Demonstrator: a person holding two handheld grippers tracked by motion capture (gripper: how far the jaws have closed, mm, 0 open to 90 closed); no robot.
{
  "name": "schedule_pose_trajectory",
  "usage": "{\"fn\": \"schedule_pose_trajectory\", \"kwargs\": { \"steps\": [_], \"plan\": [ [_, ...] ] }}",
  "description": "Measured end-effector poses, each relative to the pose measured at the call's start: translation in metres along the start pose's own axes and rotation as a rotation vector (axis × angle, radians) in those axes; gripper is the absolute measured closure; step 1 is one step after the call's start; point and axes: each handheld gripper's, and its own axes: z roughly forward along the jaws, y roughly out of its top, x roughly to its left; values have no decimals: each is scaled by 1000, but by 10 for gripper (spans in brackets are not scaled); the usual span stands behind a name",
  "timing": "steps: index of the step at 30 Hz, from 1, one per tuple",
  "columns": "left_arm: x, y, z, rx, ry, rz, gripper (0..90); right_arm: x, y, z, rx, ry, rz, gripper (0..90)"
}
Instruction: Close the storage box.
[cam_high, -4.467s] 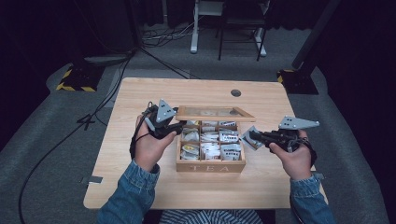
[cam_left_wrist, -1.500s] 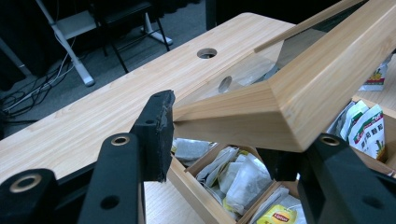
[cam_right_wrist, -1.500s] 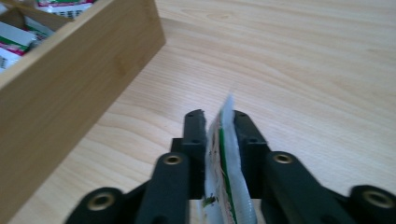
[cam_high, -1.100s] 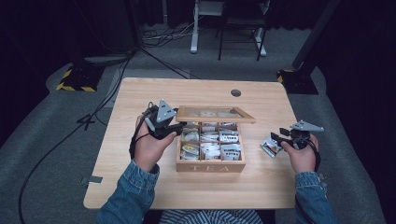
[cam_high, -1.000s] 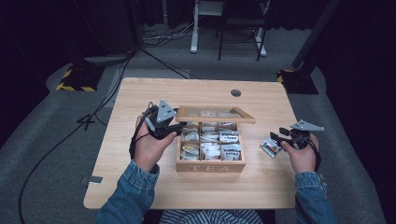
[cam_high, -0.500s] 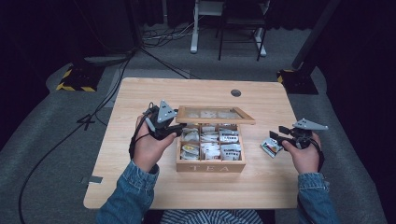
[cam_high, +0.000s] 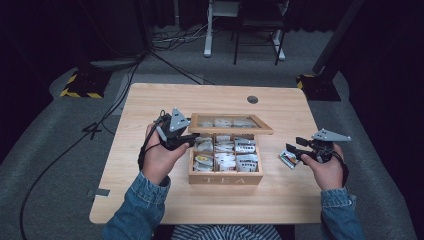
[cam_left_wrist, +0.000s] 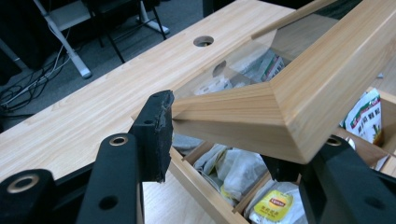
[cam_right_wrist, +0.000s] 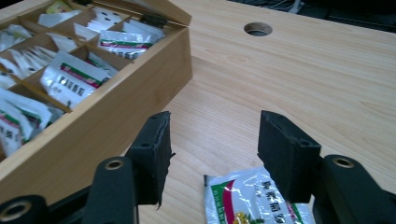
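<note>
The tea bag packet (cam_high: 289, 159) lay flat on the table (cam_high: 150, 110), just to the right of the wooden tea box (cam_high: 225, 175) and apart from it. In the right gripper view the packet (cam_right_wrist: 250, 200) — white, with a green and red band — sat on the bare wood below and between the two black jaws, with neither pad touching it. The right gripper (cam_high: 299, 148) hovered just above it, its jaws standing apart with nothing between them, held in the person's right hand (cam_high: 322, 167).

To the left, the box showed compartments filled with more packets, a yellow-labelled one (cam_left_wrist: 272, 205) among them. Its glass-paned lid (cam_high: 231, 123) was raised and tilted back over the rear row. The left gripper (cam_high: 186, 138) was clamped on the lid's near left corner (cam_left_wrist: 261, 116) — one pad pressed against the wooden frame's outer edge, the other jaw tucked under the corner — and held it up.

A round cable hole (cam_high: 252, 99) sat in the tabletop behind the box.
</note>
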Motion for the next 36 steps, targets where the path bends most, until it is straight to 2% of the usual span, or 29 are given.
{"fn": "schedule_pose_trajectory", "kwargs": {
  "steps": [7,14,28,34,36],
  "plan": [
    [-2,-1,-3,18,-9,2,500,10,3,-4,23,38,-28,449],
    [-5,-3,-5,53,-21,17,497,12,6,-3,32,53,-39,435],
    [-14,-10,-4,159,-24,58,471,14,13,8,75,104,-53,417],
    [-15,-13,-3,195,-26,66,454,14,14,9,80,103,-54,409],
    [-17,-15,-1,221,-39,59,445,15,15,10,81,95,-61,407]
  ]
}}
